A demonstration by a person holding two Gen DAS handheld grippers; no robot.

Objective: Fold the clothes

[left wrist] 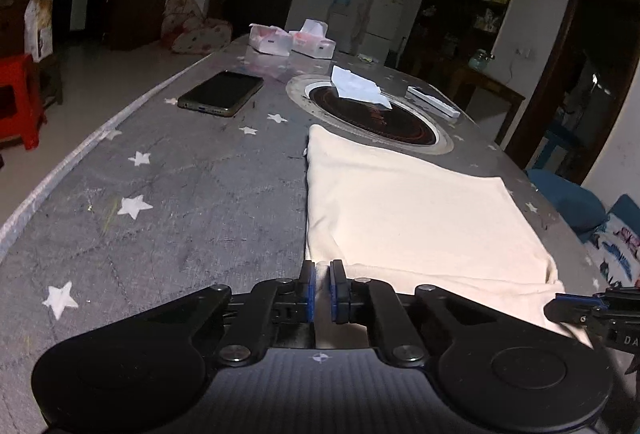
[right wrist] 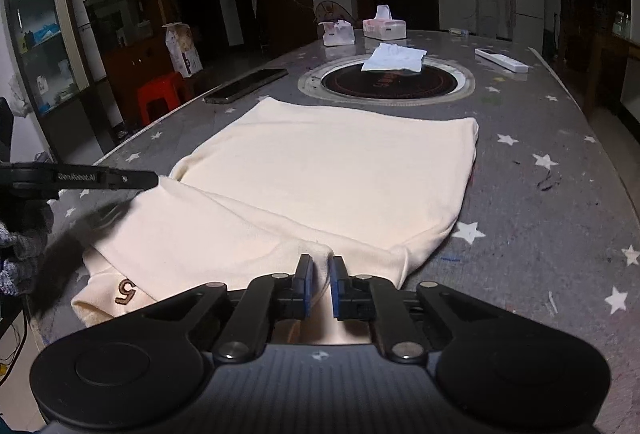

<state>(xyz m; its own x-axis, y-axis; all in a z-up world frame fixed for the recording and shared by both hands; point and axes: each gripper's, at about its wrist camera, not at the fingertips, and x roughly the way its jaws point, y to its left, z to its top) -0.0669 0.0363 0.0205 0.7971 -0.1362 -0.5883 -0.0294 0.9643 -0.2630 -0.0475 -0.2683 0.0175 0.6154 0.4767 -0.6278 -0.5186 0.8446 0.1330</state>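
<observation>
The cream shirt [right wrist: 320,170] lies flat on the starry table [right wrist: 540,218]. The left gripper [left wrist: 322,288] and right gripper [right wrist: 320,284] each pinch its near edge, likely so both corners lift together for a fold.

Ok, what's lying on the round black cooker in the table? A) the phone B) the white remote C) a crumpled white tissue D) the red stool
C: a crumpled white tissue lies on the round black cooker; the phone lies off to its left.
</observation>
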